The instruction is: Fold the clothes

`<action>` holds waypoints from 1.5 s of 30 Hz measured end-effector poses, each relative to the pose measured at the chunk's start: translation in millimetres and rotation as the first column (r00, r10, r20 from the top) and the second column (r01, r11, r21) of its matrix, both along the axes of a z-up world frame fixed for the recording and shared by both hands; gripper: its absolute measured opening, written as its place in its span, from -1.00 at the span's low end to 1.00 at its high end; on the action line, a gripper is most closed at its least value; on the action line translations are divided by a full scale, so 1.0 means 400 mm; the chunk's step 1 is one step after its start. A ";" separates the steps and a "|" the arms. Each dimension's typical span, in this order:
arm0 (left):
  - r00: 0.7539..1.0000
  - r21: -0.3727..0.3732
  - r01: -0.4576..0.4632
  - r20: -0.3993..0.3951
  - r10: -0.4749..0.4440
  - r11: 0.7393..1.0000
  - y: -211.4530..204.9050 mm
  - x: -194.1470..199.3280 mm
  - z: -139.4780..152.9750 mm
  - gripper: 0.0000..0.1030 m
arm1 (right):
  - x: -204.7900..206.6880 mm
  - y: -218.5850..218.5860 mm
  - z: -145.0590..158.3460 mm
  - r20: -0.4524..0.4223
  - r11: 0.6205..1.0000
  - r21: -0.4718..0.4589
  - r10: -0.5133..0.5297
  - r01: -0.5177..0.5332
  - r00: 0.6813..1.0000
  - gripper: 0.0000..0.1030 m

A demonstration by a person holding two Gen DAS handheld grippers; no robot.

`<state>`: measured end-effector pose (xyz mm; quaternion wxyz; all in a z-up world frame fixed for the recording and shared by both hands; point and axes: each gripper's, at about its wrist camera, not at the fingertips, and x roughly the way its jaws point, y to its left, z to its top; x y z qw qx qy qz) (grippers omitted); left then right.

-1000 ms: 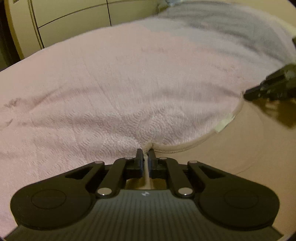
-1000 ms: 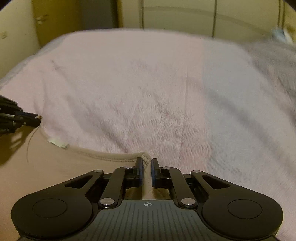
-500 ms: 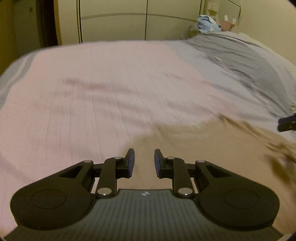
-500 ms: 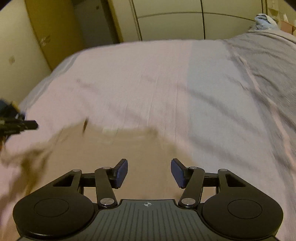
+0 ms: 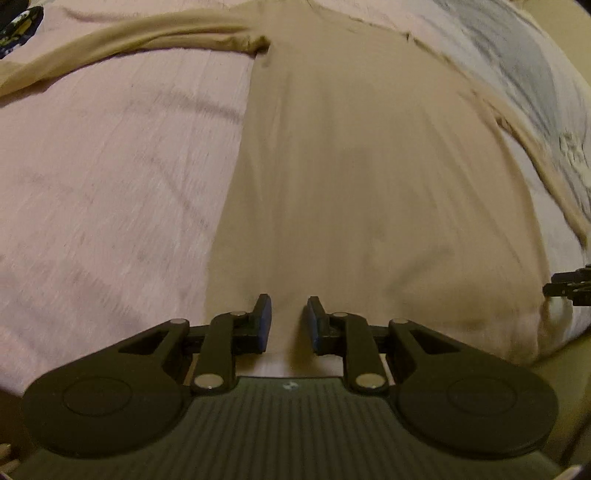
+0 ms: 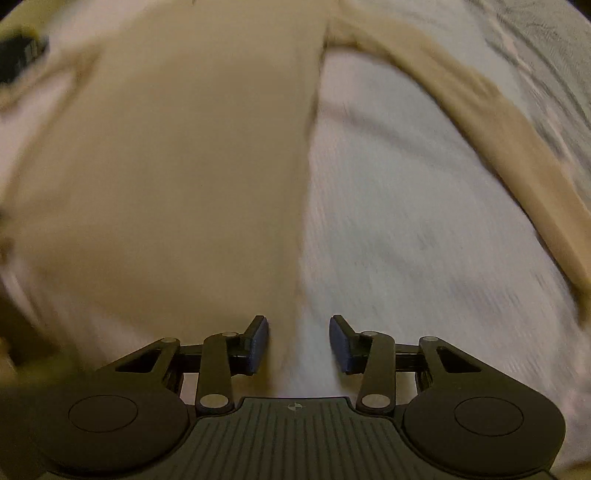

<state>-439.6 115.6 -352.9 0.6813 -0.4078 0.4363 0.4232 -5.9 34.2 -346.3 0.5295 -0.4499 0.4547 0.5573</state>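
A tan long-sleeved shirt [image 5: 351, 166] lies flat on the bed, body running away from me, one sleeve [image 5: 129, 37] spread to the far left and the other sleeve [image 5: 517, 140] to the right. My left gripper [image 5: 287, 319] is open and empty over the shirt's near hem. In the right wrist view the shirt [image 6: 177, 155] fills the left half, its sleeve [image 6: 498, 129] running right. My right gripper [image 6: 298, 341] is open and empty at the shirt's near right edge. The right gripper's tip also shows in the left wrist view [image 5: 570, 286].
The bed is covered by a pink blanket [image 5: 110, 184] with a grey bedspread [image 5: 535, 62] at the far right. A dark patterned item [image 5: 16, 26] lies at the far left corner. The bed edge drops off at the near right [image 5: 554, 350].
Both grippers opened and let go of the shirt's collar end, then moved back to the near hem. The shirt now lies spread flat on the bed.
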 end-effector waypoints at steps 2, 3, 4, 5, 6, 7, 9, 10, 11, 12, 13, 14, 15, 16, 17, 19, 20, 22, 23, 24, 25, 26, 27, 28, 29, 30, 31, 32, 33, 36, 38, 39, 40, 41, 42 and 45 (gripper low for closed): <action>1.000 0.017 0.004 -0.010 -0.004 1.000 0.007 -0.007 0.030 -0.67 | 0.022 -0.009 0.014 0.020 0.999 -0.018 -0.046 0.046 0.999 -0.18; 1.000 0.030 0.004 -0.013 -0.004 1.000 0.014 -0.009 0.046 -0.67 | 0.036 0.001 0.023 0.026 0.997 -0.014 -0.080 0.081 0.996 -0.18; 1.000 0.047 -0.006 -0.010 0.007 0.999 0.031 -0.008 0.058 -0.68 | 0.050 0.021 0.033 0.034 0.993 -0.002 -0.119 0.119 0.992 -0.18; 1.000 0.066 -0.024 -0.003 0.025 0.998 0.057 -0.004 0.068 -0.67 | 0.064 0.048 0.044 0.031 0.987 0.024 -0.159 0.158 0.987 -0.18; 0.999 0.080 -0.046 0.010 0.046 0.996 0.086 0.003 0.074 -0.67 | 0.079 0.084 0.057 0.012 0.978 0.067 -0.201 0.200 0.980 -0.18; 0.997 0.084 -0.074 0.034 0.071 0.994 0.120 0.014 0.072 -0.67 | 0.091 0.120 0.069 -0.013 0.965 0.110 -0.237 0.237 0.971 -0.18; 0.988 0.079 -0.131 0.091 0.124 0.988 0.193 0.040 0.058 -0.66 | 0.094 0.215 0.074 -0.061 0.942 0.179 -0.277 0.284 0.959 -0.18; 0.982 0.071 -0.157 0.116 0.148 0.985 0.231 0.056 0.045 -0.66 | 0.094 0.267 0.074 -0.083 0.930 0.209 -0.293 0.304 0.953 -0.18; 0.976 0.064 -0.179 0.138 0.169 0.982 0.270 0.078 0.030 -0.66 | 0.088 0.314 0.070 -0.095 0.922 0.232 -0.295 0.310 0.951 -0.18; 0.969 0.057 -0.199 0.158 0.188 0.978 0.310 0.103 0.015 -0.66 | 0.075 0.357 0.063 -0.094 0.922 0.247 -0.282 0.297 0.955 -0.18; 0.963 0.056 -0.215 0.180 0.202 0.975 0.344 0.126 0.005 -0.66 | 0.062 0.400 0.056 -0.093 0.922 0.261 -0.269 0.284 0.959 -0.18; 0.956 0.062 -0.226 0.203 0.209 0.972 0.376 0.146 0.000 -0.66 | 0.049 0.443 0.049 -0.092 0.922 0.276 -0.256 0.271 0.962 -0.18; 0.950 0.063 -0.234 0.229 0.214 0.970 0.409 0.165 -0.004 -0.65 | 0.036 0.485 0.042 -0.091 0.921 0.290 -0.242 0.259 0.966 -0.18; 0.939 0.050 -0.246 0.259 0.225 0.968 0.437 0.177 -0.010 -0.60 | 0.024 0.523 0.036 -0.091 0.921 0.303 -0.228 0.245 0.969 -0.18; 0.926 0.028 -0.262 0.290 0.243 0.965 0.463 0.185 -0.018 -0.54 | 0.014 0.549 0.030 -0.094 0.921 0.312 -0.214 0.233 0.972 -0.18; 0.894 -0.018 -0.291 0.351 0.279 0.957 0.514 0.201 -0.034 -0.51 | -0.002 0.584 0.014 -0.099 0.924 0.316 -0.196 0.217 0.976 -0.18; 0.876 -0.041 -0.304 0.380 0.297 0.952 0.539 0.209 -0.042 -0.51 | -0.005 0.600 0.002 -0.101 0.925 0.312 -0.194 0.217 0.976 -0.18; 0.840 -0.091 -0.351 0.411 0.356 0.932 0.578 0.212 -0.066 -0.51 | 0.011 0.630 -0.016 -0.115 0.926 0.299 -0.204 0.230 0.972 -0.18; 0.813 -0.121 -0.380 0.429 0.394 0.917 0.592 0.210 -0.078 -0.50 | 0.021 0.643 -0.024 -0.124 0.926 0.291 -0.211 0.239 0.970 -0.18; 0.788 -0.150 -0.404 0.443 0.426 0.903 0.605 0.208 -0.093 -0.48 | 0.029 0.652 -0.030 -0.131 0.927 0.283 -0.216 0.245 0.968 -0.18; 0.773 -0.172 -0.419 0.448 0.450 0.892 0.616 0.210 -0.106 -0.47 | 0.034 0.658 -0.033 -0.137 0.929 0.274 -0.217 0.248 0.966 -0.18; 0.759 -0.194 -0.433 0.449 0.472 0.881 0.627 0.212 -0.120 -0.47 | 0.038 0.663 -0.035 -0.142 0.931 0.267 -0.216 0.247 0.966 -0.18; 0.746 -0.211 -0.446 0.450 0.491 0.870 0.636 0.214 -0.131 -0.47 | 0.040 0.667 -0.036 -0.144 0.933 0.264 -0.210 0.242 0.967 -0.18; 0.732 -0.226 -0.459 0.452 0.510 0.859 0.643 0.216 -0.142 -0.51 | 0.041 0.670 -0.038 -0.144 0.936 0.261 -0.205 0.237 0.968 -0.18; 0.722 -0.234 -0.470 0.452 0.524 0.851 0.650 0.219 -0.150 -0.56 | 0.042 0.672 -0.040 -0.144 0.938 0.257 -0.201 0.232 0.969 -0.18; 0.714 -0.238 -0.481 0.452 0.534 0.844 0.655 0.223 -0.155 -0.65 | 0.041 0.673 -0.042 -0.142 0.939 0.255 -0.198 0.229 0.970 -0.18; 0.711 -0.237 -0.482 0.457 0.535 0.843 0.659 0.229 -0.160 -0.99 | 0.042 0.673 -0.044 -0.140 0.941 0.255 -0.194 0.225 0.971 -0.18; 0.713 -0.233 -0.475 0.464 0.526 0.849 0.661 0.233 -0.161 -1.00 | 0.042 0.674 -0.047 -0.138 0.941 0.255 -0.190 0.221 0.972 -0.18; 0.715 -0.223 -0.467 0.474 0.514 0.856 0.659 0.237 -0.158 -1.00 | 0.040 0.674 -0.049 -0.136 0.942 0.256 -0.187 0.217 0.973 -0.18; 0.748 -0.152 -0.437 0.485 0.452 0.886 0.641 0.237 -0.125 -1.00 | 0.037 0.669 -0.051 -0.130 0.943 0.264 -0.176 0.205 0.976 -0.18; 0.772 -0.102 -0.427 0.476 0.421 0.899 0.607 0.218 -0.091 -1.00 | 0.035 0.664 -0.048 -0.128 0.942 0.269 -0.170 0.199 0.977 -0.18; 0.780 -0.084 -0.425 0.471 0.411 0.901 0.585 0.200 -0.074 -1.00 | 0.034 0.661 -0.045 -0.127 0.942 0.271 -0.167 0.196 0.978 -0.18; 0.789 -0.065 -0.425 0.463 0.404 0.903 0.560 0.180 -0.058 -1.00 | 0.032 0.657 -0.040 -0.126 0.942 0.275 -0.164 0.193 0.978 -0.18; 0.799 -0.048 -0.425 0.448 0.400 0.904 0.532 0.155 -0.041 -1.00 | 0.030 0.652 -0.035 -0.124 0.941 0.280 -0.160 0.189 0.979 -0.18; 0.810 -0.035 -0.429 0.428 0.401 0.903 0.499 0.127 -0.025 -1.00 | 0.027 0.646 -0.029 -0.121 0.941 0.284 -0.156 0.185 0.980 -0.18; 0.833 -0.008 -0.460 0.344 0.434 0.888 0.376 0.021 0.020 -1.00 | 0.012 0.625 -0.010 -0.109 0.940 0.298 -0.137 0.164 0.985 -0.18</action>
